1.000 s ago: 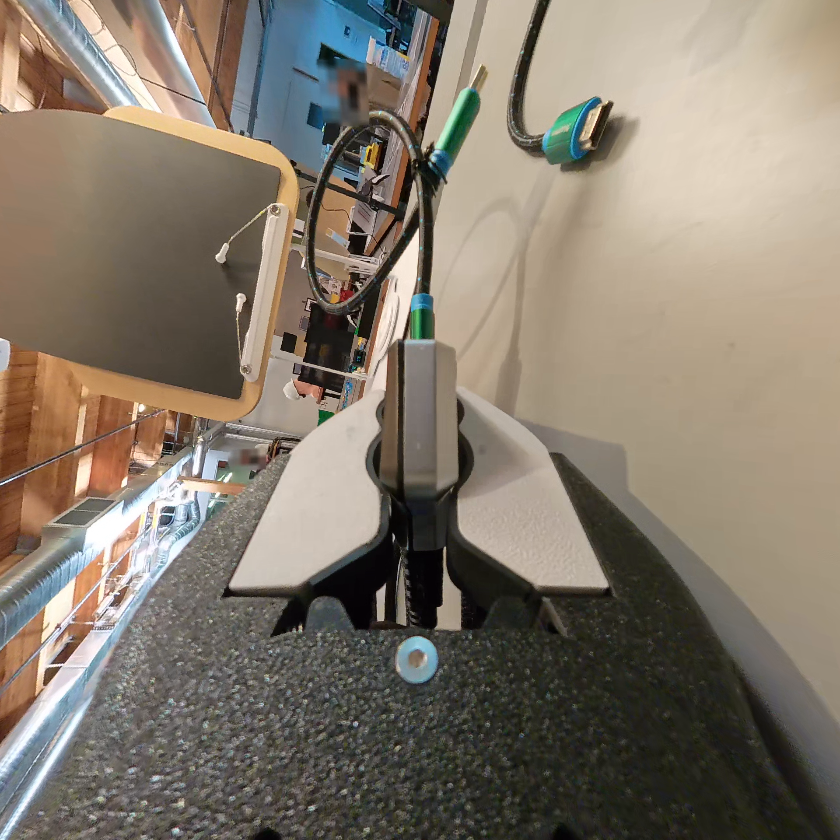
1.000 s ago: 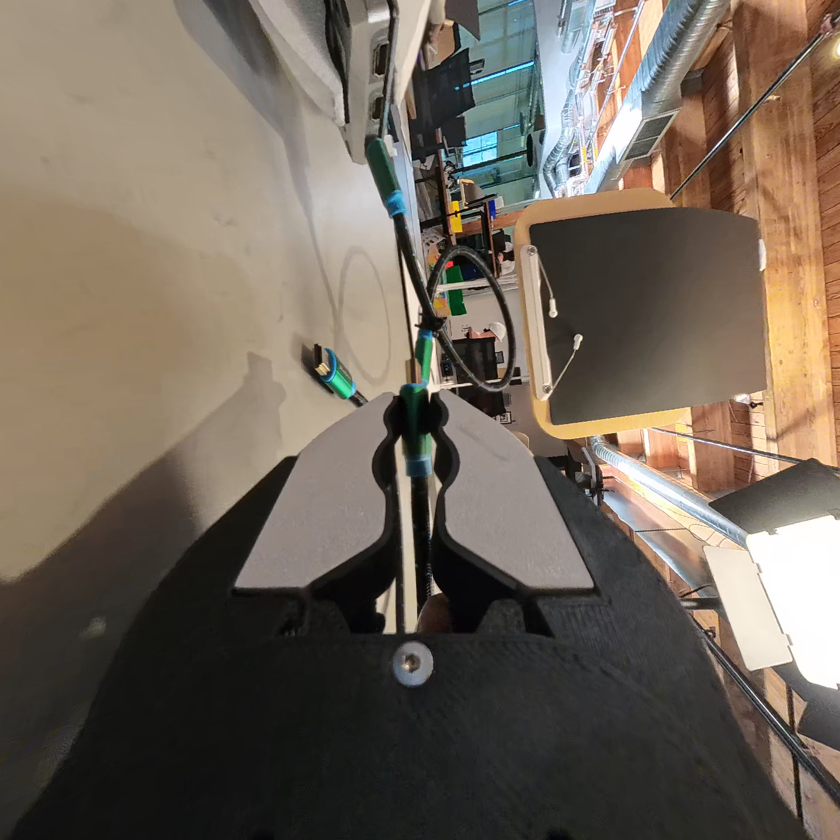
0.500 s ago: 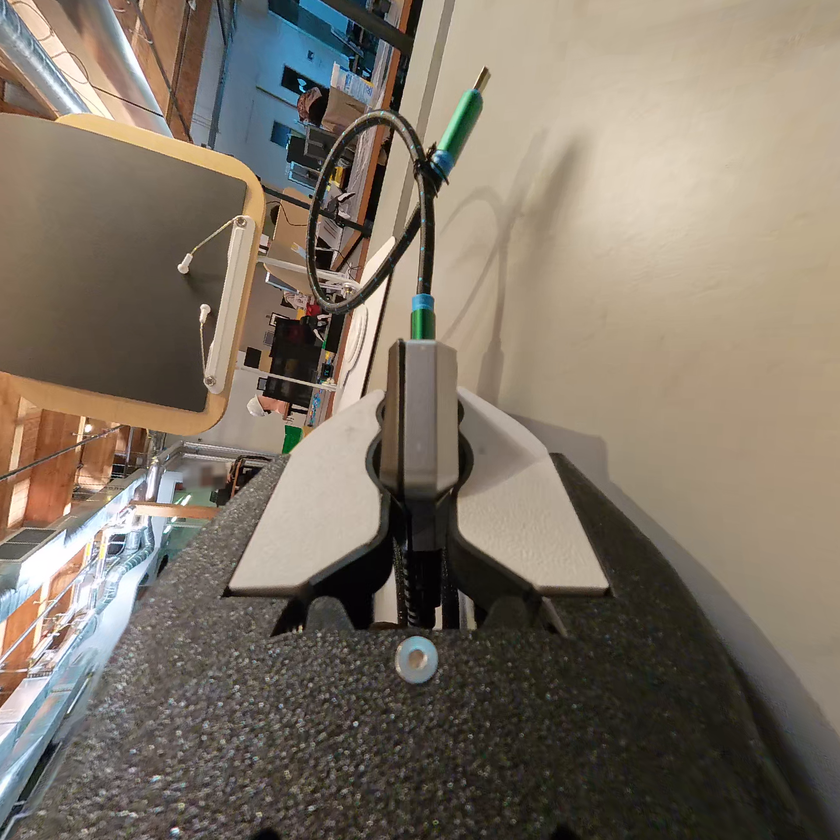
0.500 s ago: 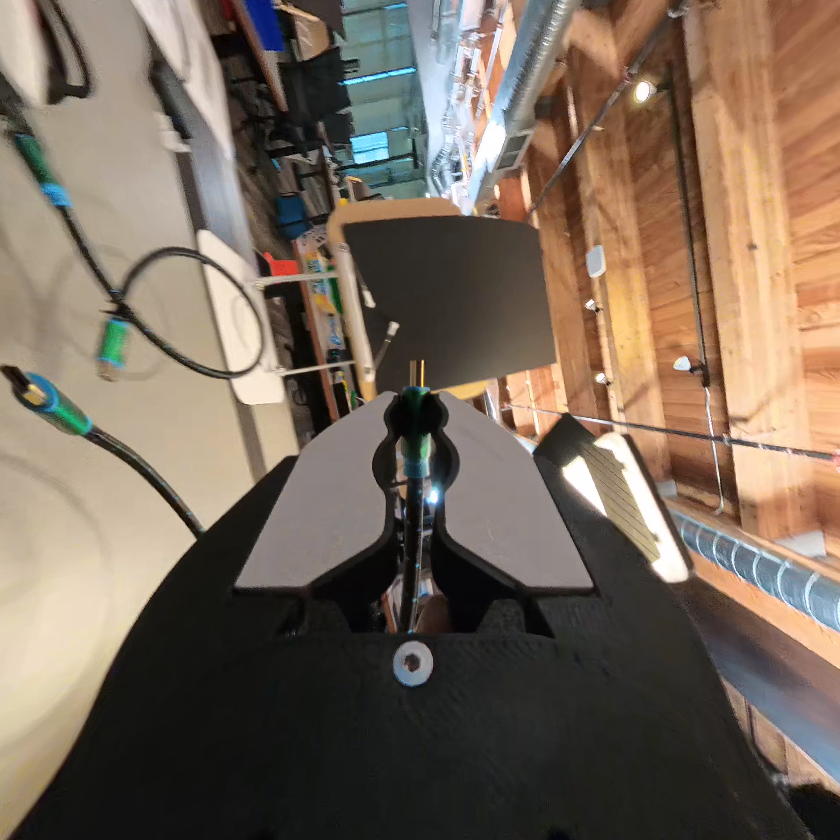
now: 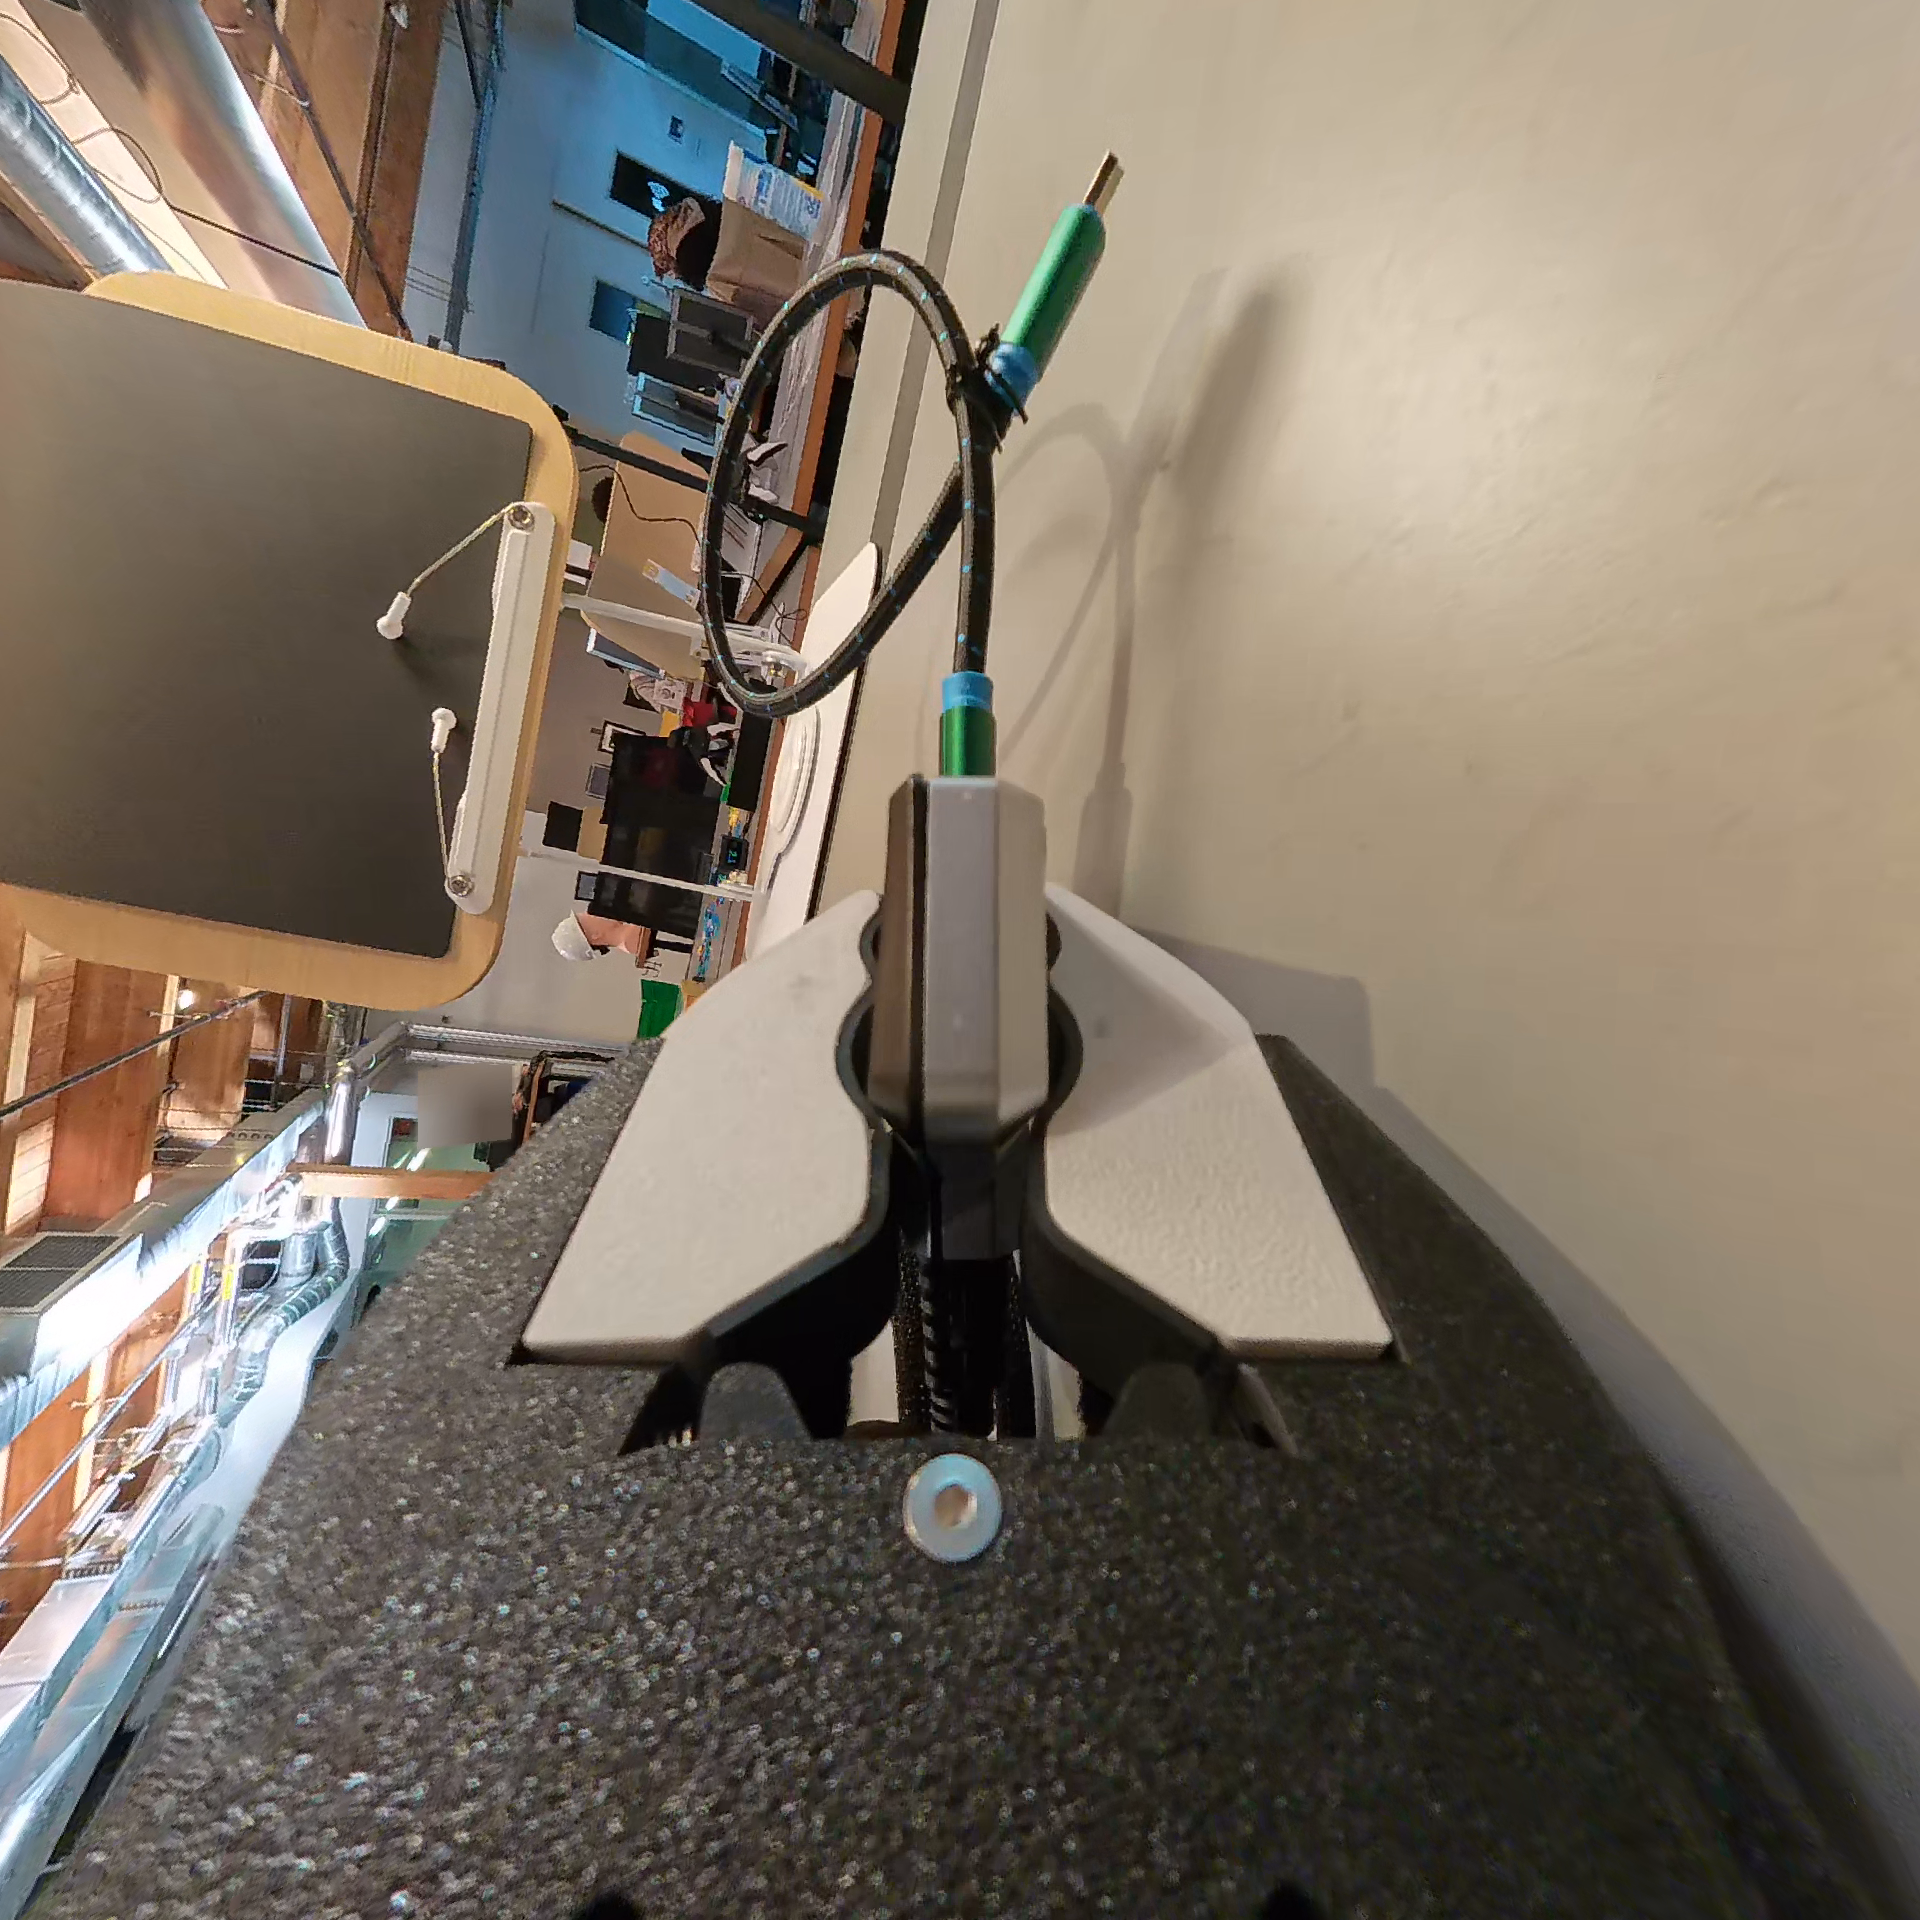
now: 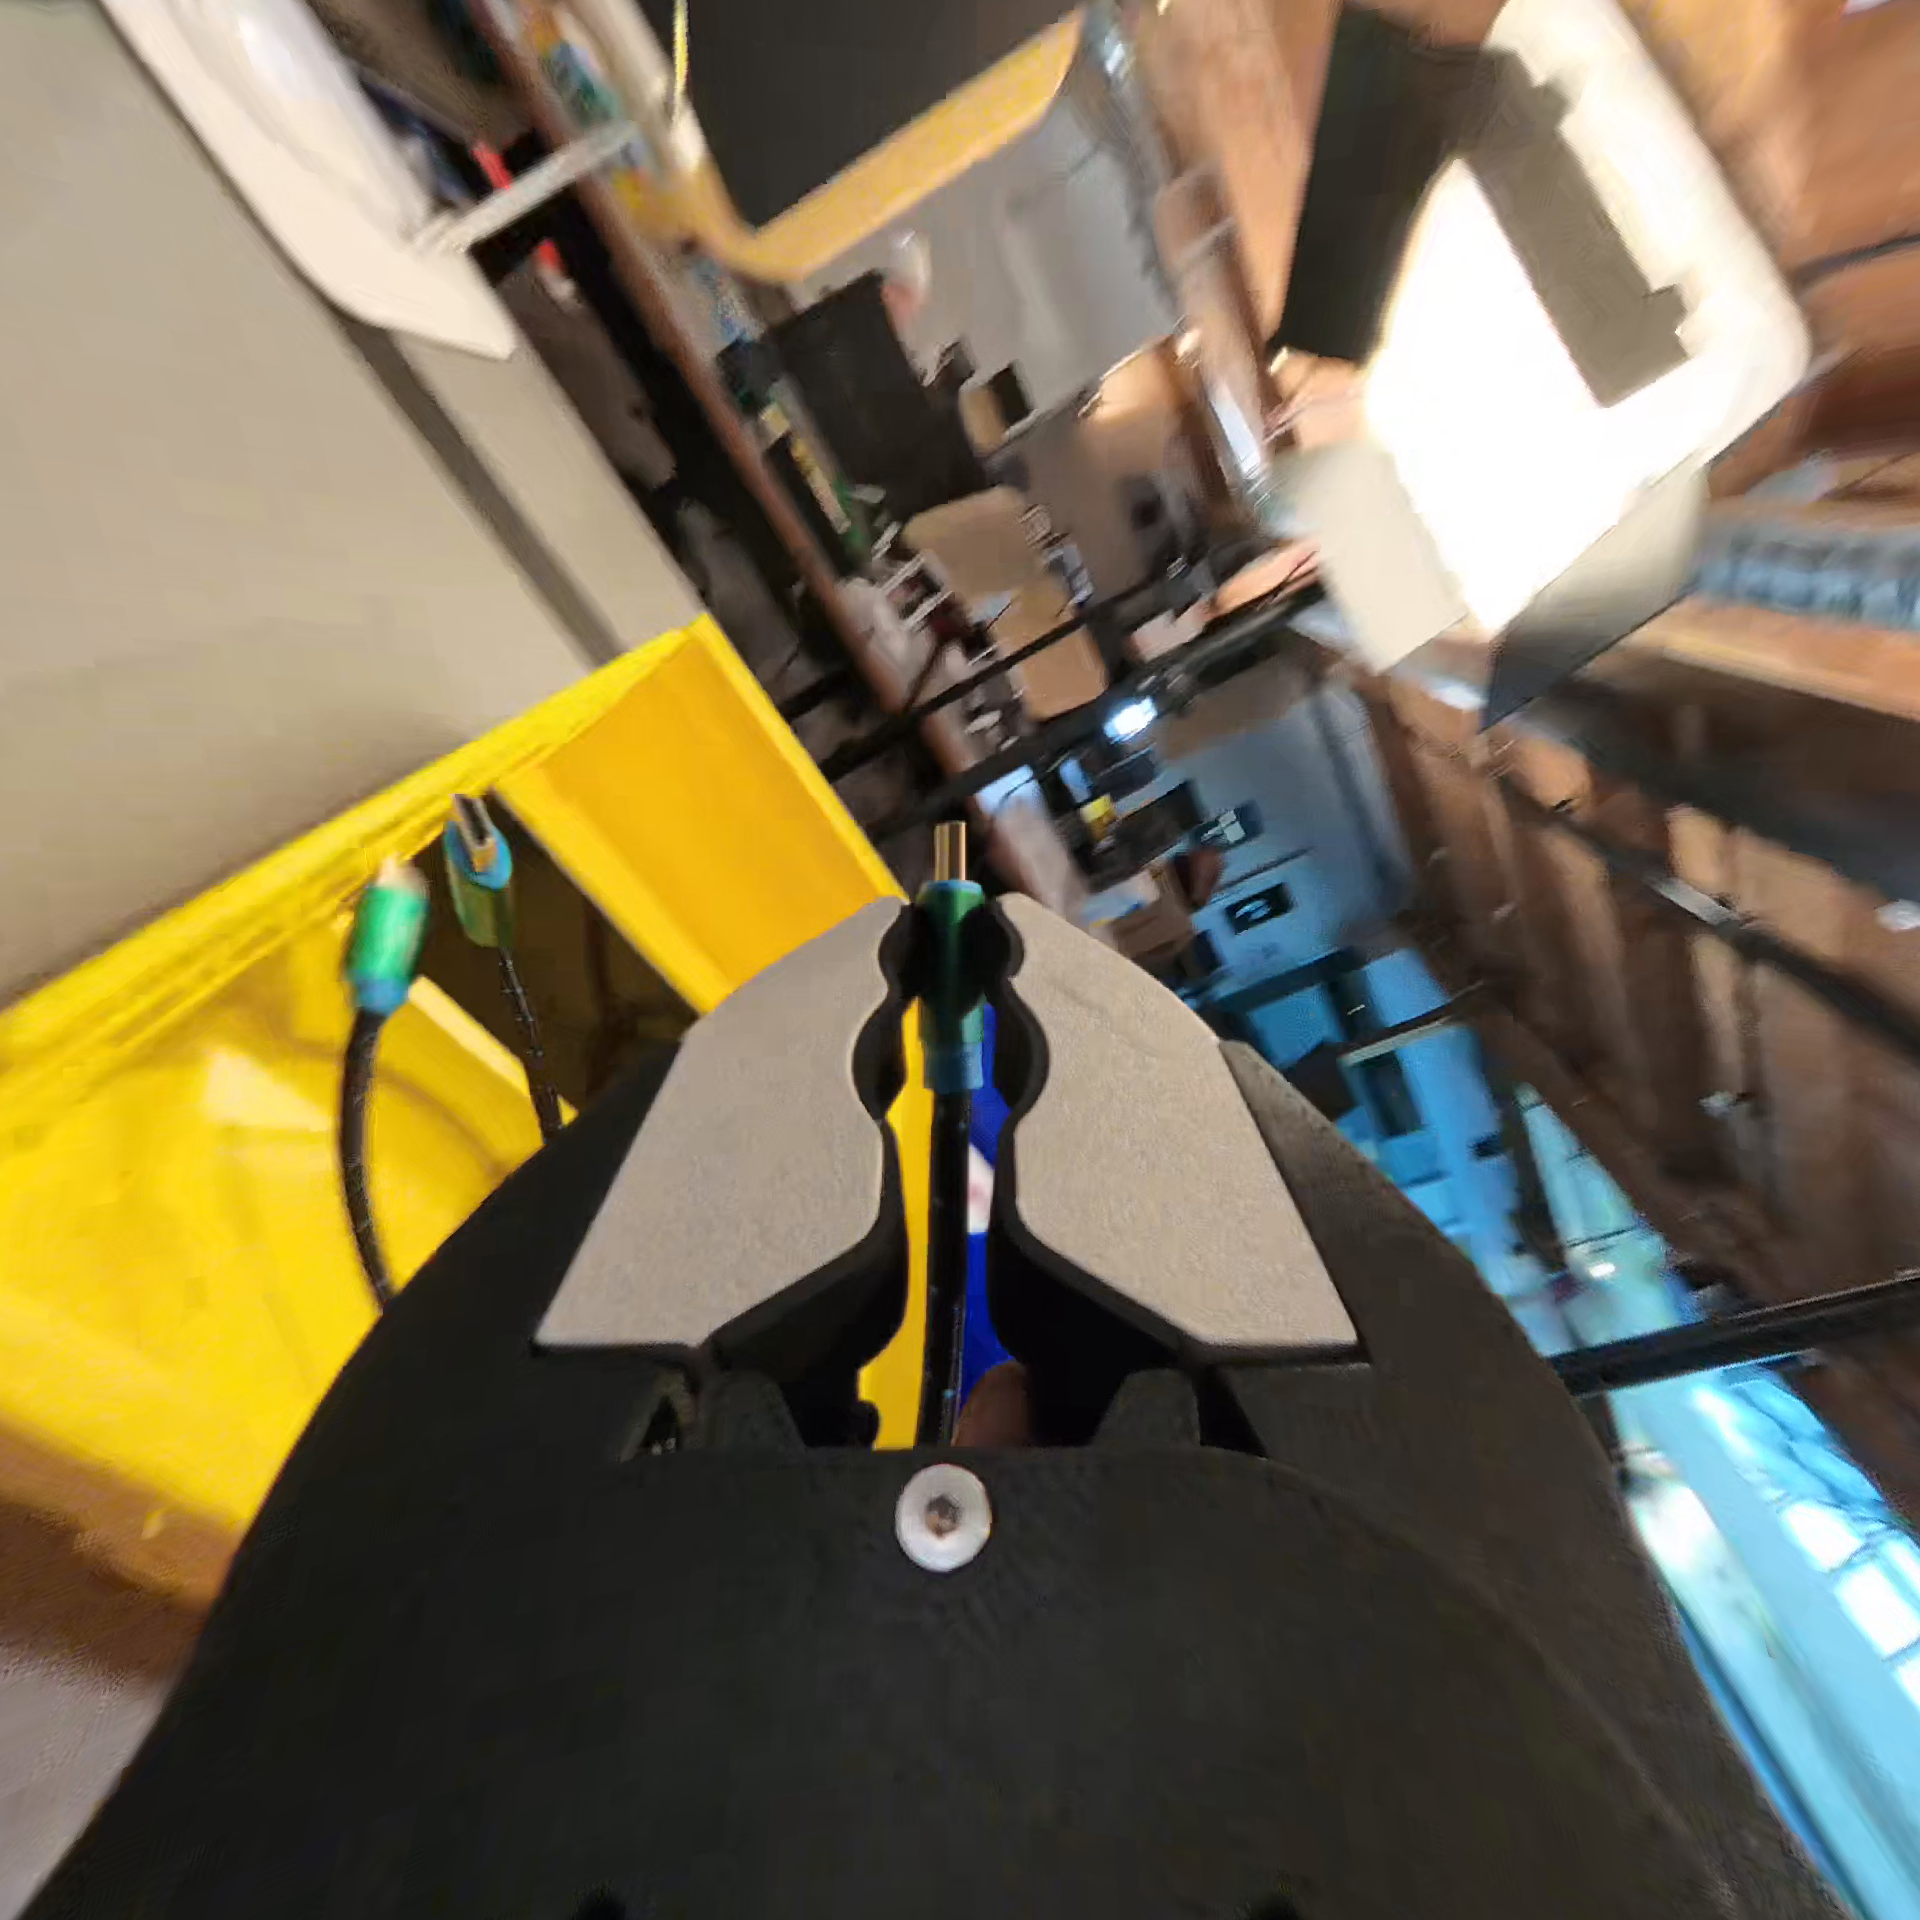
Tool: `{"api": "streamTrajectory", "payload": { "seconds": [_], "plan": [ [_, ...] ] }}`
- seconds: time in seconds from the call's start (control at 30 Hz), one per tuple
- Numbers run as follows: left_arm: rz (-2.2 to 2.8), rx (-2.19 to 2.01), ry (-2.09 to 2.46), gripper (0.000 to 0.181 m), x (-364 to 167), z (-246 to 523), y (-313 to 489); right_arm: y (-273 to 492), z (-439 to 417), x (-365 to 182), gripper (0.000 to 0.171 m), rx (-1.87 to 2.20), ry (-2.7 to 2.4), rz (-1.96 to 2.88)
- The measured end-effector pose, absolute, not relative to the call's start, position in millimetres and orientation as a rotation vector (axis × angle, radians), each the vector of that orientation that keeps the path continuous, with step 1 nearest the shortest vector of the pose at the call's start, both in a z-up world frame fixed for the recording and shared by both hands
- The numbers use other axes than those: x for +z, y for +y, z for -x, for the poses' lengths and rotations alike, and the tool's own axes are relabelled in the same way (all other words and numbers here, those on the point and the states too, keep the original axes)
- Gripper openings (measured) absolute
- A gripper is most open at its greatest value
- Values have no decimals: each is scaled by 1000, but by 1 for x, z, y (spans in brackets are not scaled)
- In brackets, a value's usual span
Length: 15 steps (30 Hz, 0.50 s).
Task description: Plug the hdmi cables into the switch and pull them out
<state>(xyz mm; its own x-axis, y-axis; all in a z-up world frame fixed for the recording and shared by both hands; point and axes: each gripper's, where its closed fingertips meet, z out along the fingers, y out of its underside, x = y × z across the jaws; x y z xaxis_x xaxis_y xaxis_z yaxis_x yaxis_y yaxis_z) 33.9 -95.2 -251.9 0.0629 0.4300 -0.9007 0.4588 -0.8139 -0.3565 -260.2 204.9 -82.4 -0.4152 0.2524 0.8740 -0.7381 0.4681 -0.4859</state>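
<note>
While our left tongs (image 5: 961, 904) pinch the grey switch (image 5: 961, 977), one looped cable (image 5: 831, 499) plugged in above the table (image 5: 1507, 623), our right tongs (image 6: 945, 925) clamp a green plug (image 6: 948, 966) beside a yellow bin (image 6: 675, 790).

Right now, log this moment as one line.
left gripper: shut on grey switch box | right gripper: shut on green HDMI plug, unplugged | yellow bin beside

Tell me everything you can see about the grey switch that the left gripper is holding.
The switch is a slim grey box, seemingly metal, seen edge-on with bevelled corners. The left gripper is clamped on its two flat sides. A green plug of a braided cable sits in its far end; the cable's other plug hangs free.
</note>
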Motion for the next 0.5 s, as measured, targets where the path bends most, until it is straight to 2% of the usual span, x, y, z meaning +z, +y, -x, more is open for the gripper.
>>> {"api": "streamTrajectory", "payload": {
  "seconds": [0.1, 0.3, 0.5],
  "plan": [
    [-2268, -1912, 931, 23, -252, -33, -94, 206, 272, -129, 12, 1151, -1863, -386],
    [-2274, -1911, 930, 23, -252, -33, -93, 190, 251, -190, 20, 1108, -2342, -409],
    [-2279, -1912, 925, 23, -252, -32, -92, 179, 241, -225, 23, 1061, -2717, -379]
  ]
}}
